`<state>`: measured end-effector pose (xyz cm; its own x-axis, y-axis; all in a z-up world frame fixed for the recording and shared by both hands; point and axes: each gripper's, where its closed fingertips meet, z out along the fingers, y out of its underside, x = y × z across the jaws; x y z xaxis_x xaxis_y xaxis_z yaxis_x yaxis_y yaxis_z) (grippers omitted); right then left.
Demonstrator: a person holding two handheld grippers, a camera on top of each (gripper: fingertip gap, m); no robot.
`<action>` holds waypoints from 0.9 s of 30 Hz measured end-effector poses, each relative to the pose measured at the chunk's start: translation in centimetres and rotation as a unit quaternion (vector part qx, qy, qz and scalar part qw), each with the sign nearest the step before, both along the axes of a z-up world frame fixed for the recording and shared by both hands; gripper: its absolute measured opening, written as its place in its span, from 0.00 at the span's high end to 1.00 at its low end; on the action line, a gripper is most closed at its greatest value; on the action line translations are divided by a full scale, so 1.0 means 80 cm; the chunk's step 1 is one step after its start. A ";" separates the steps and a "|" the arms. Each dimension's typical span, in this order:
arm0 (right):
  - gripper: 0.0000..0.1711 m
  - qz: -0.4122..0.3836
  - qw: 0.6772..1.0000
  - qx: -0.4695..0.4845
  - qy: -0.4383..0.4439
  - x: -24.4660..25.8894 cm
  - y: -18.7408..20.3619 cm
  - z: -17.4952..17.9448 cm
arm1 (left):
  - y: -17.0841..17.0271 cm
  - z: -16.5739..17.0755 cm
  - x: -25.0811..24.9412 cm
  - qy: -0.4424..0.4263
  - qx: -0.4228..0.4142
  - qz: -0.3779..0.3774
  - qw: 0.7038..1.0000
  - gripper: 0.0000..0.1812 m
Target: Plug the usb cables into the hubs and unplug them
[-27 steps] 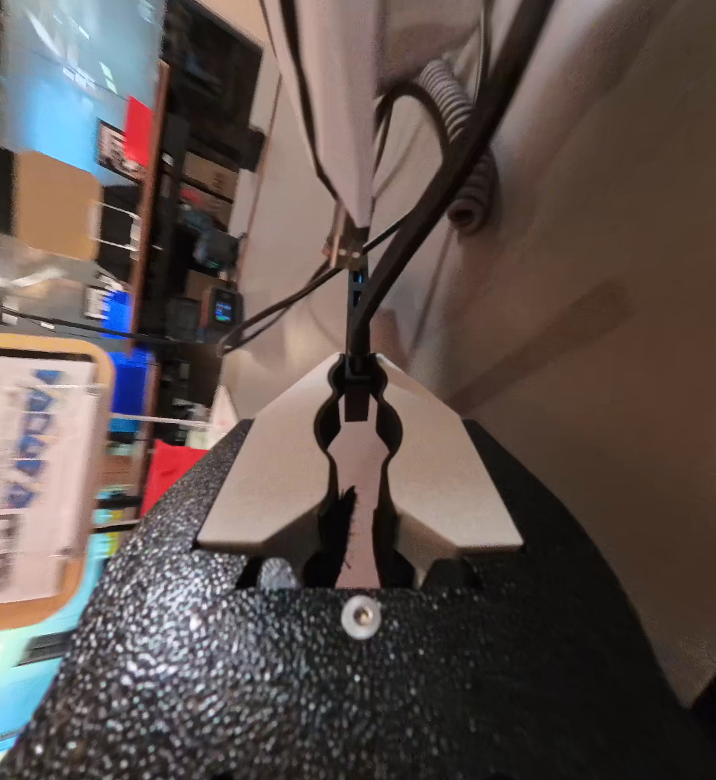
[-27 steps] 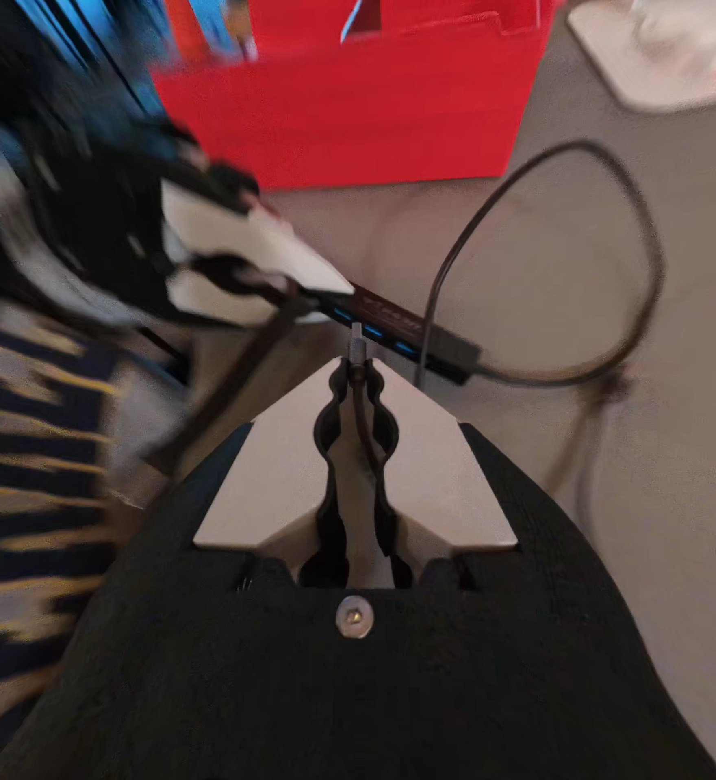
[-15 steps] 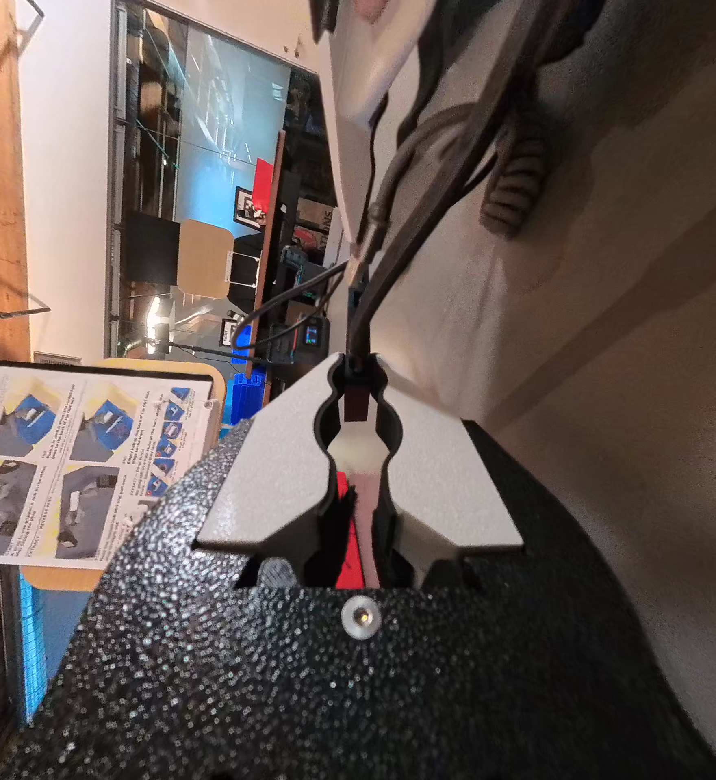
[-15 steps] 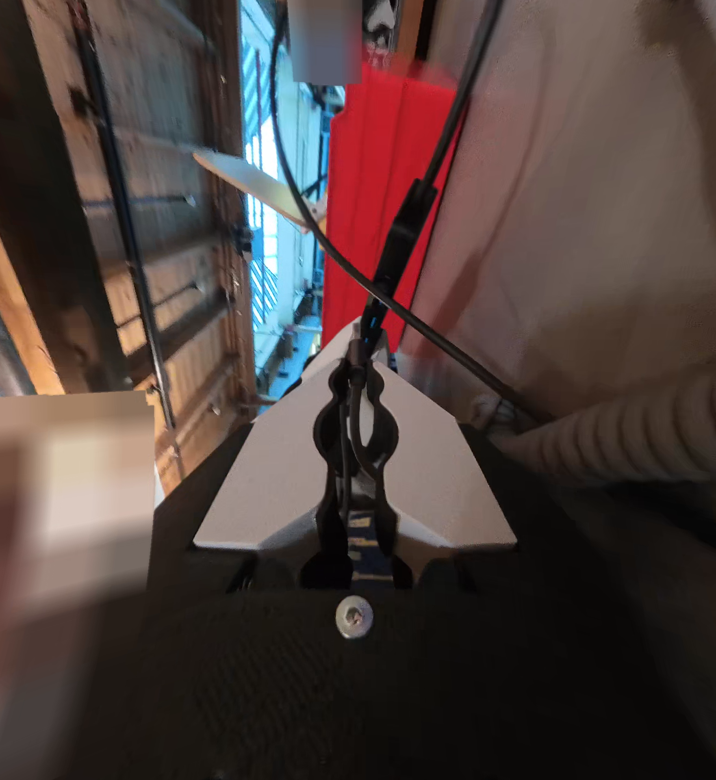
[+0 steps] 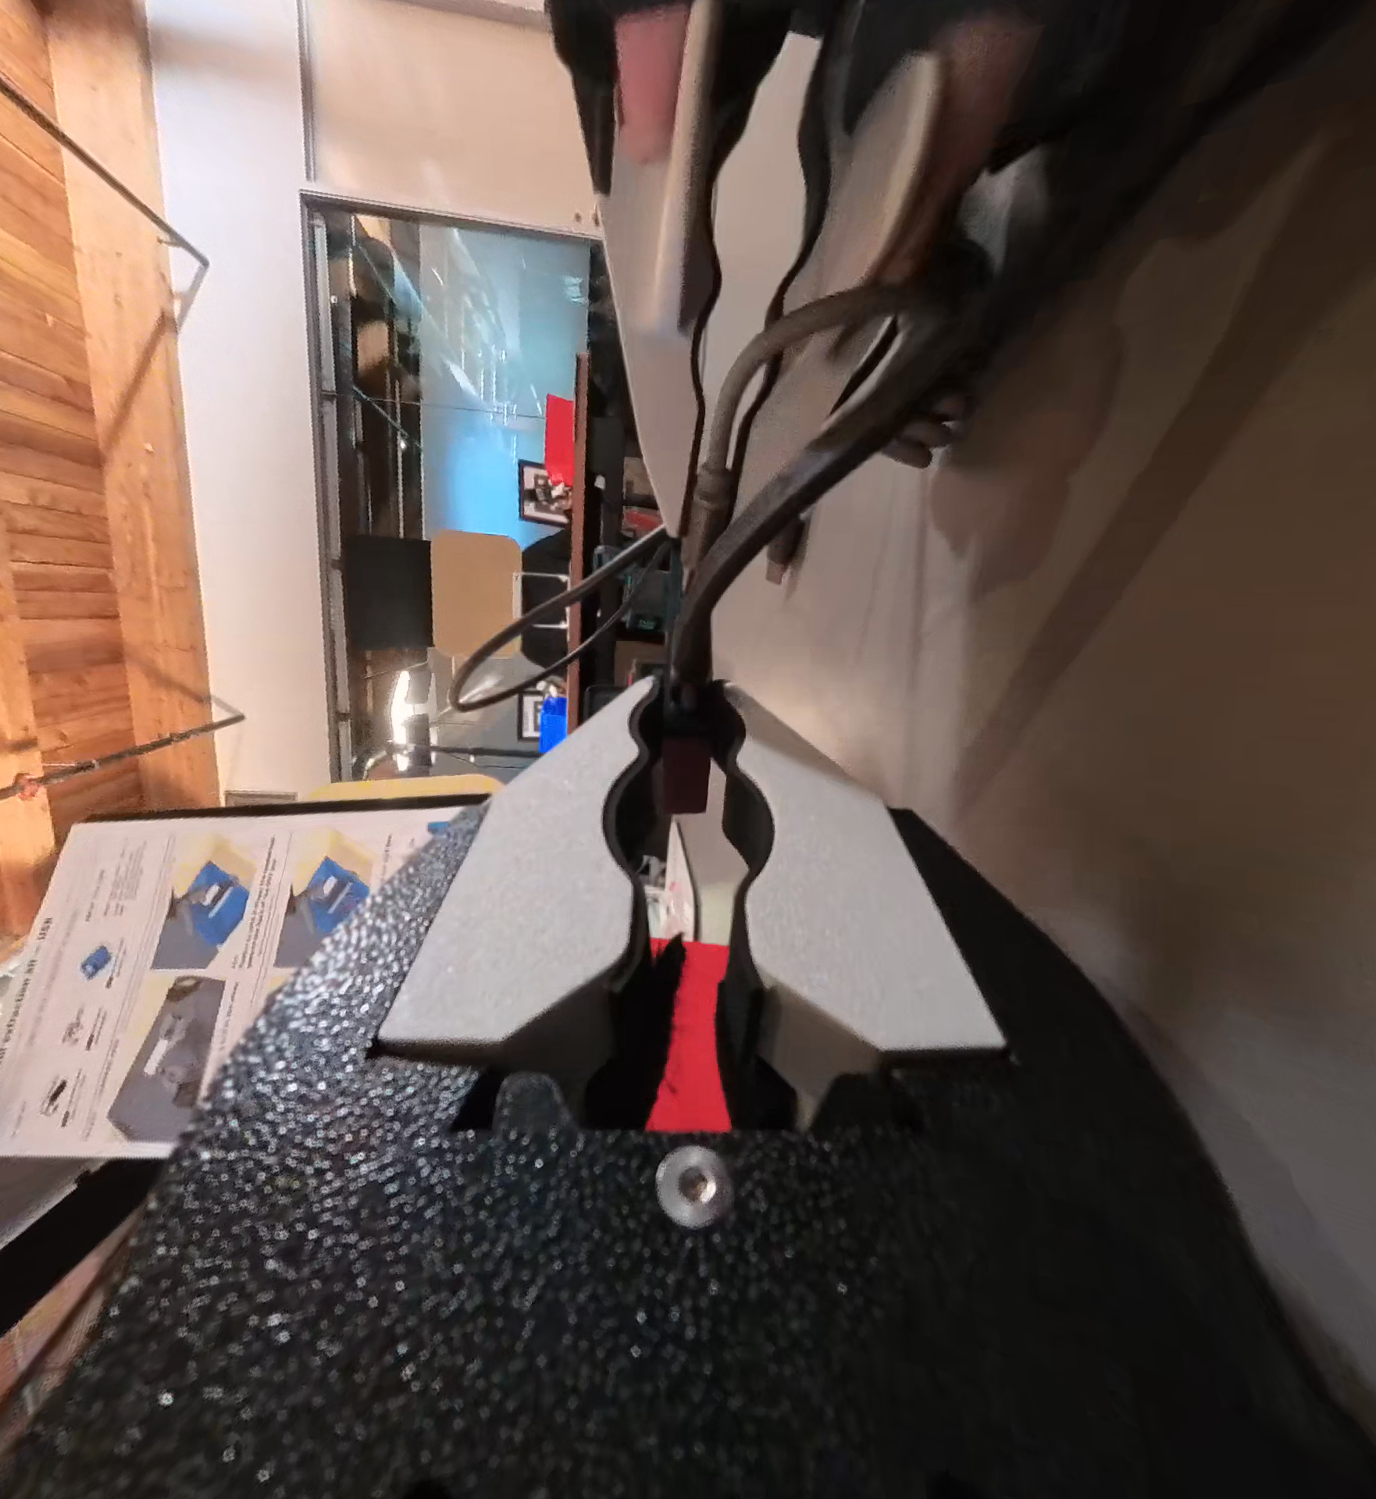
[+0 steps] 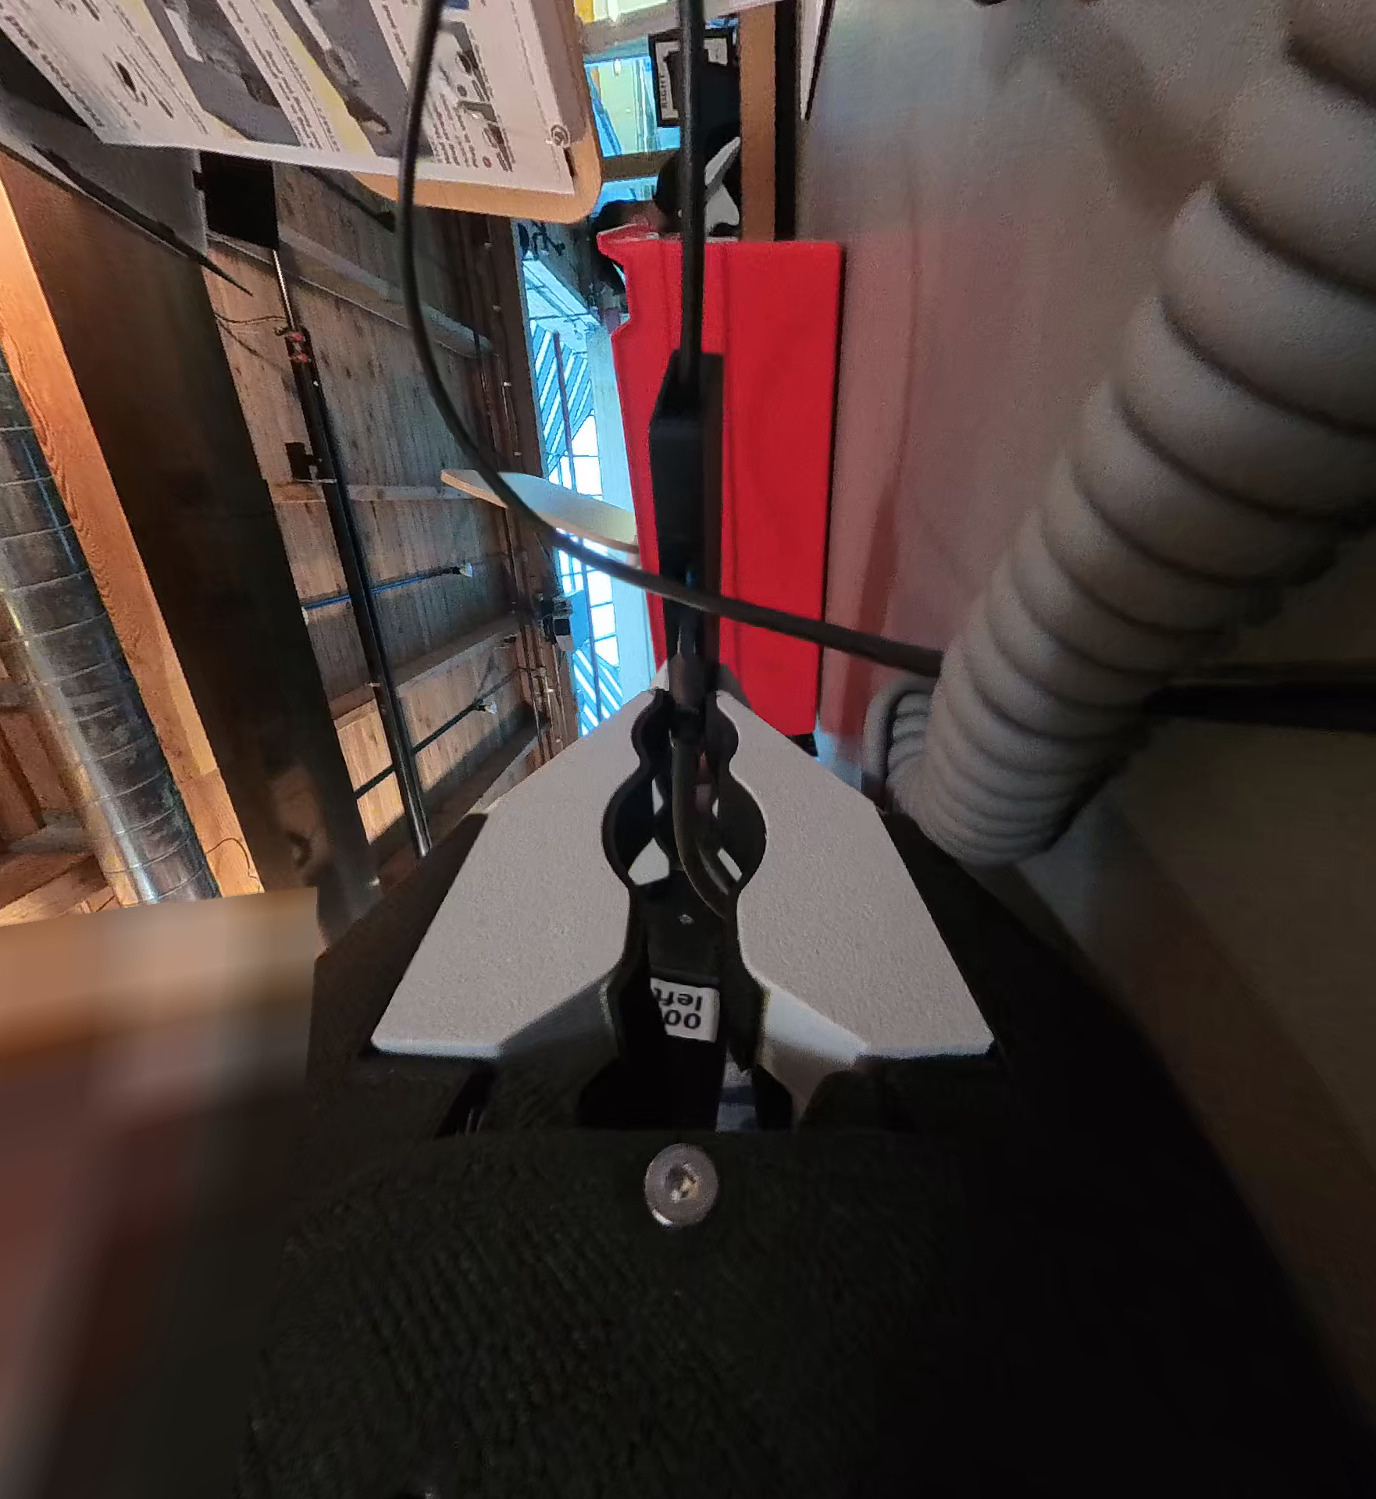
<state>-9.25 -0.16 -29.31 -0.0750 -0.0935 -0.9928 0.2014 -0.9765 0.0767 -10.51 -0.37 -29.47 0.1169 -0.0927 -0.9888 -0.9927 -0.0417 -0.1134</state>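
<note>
My left gripper (image 5: pixel 685 697) is shut on one end of the slim black USB hub (image 5: pixel 683 775). My right gripper (image 6: pixel 689 697) is shut on a black USB cable's plug (image 6: pixel 689 669), which points at the edge of the hub (image 6: pixel 685 454). The plug tip meets the hub; I cannot tell whether it is seated. A thin black cable (image 6: pixel 417 324) loops away from the hub. The right gripper's silver fingers (image 5: pixel 652 324) show close above the left gripper's tips. Both views are rolled onto their sides.
The grey table surface (image 5: pixel 1155 730) fills the right side of both views. A red bin (image 6: pixel 774 487) stands behind the hub. A grey corrugated hose (image 6: pixel 1115 568) lies close on the right. A printed instruction sheet (image 5: pixel 141 973) on a board stands at the left.
The right wrist view has rolled from looking down at the table to lying on its side. Both grippers have kept their grip and stayed close together. The blur has eased.
</note>
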 end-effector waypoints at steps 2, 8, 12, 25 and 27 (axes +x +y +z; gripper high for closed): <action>0.96 0.005 1.000 -0.003 0.002 -0.001 0.000 0.001 | 0.001 0.000 0.000 0.009 0.001 0.002 1.000 0.96; 0.97 0.005 1.000 -0.013 0.005 -0.005 0.005 0.003 | -0.011 0.005 0.049 0.025 0.004 -0.090 0.996 0.95; 0.96 0.057 0.998 0.022 -0.013 -0.002 0.004 -0.004 | -0.009 -0.002 0.050 -0.004 -0.027 -0.107 0.994 0.96; 0.97 0.115 0.992 0.054 -0.015 -0.011 -0.005 -0.004 | 0.003 -0.013 -0.007 -0.043 -0.086 -0.069 0.993 0.89; 0.97 0.114 0.992 0.047 -0.011 -0.011 -0.004 -0.002 | 0.005 -0.008 -0.002 -0.014 -0.056 -0.083 0.995 0.94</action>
<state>-10.13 -0.47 -29.48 -0.0406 -0.0116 -0.9991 0.4179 -0.9085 -0.0065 -10.69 0.04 -30.09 0.1182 -0.2215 -0.9680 -0.9835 0.1086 -0.1450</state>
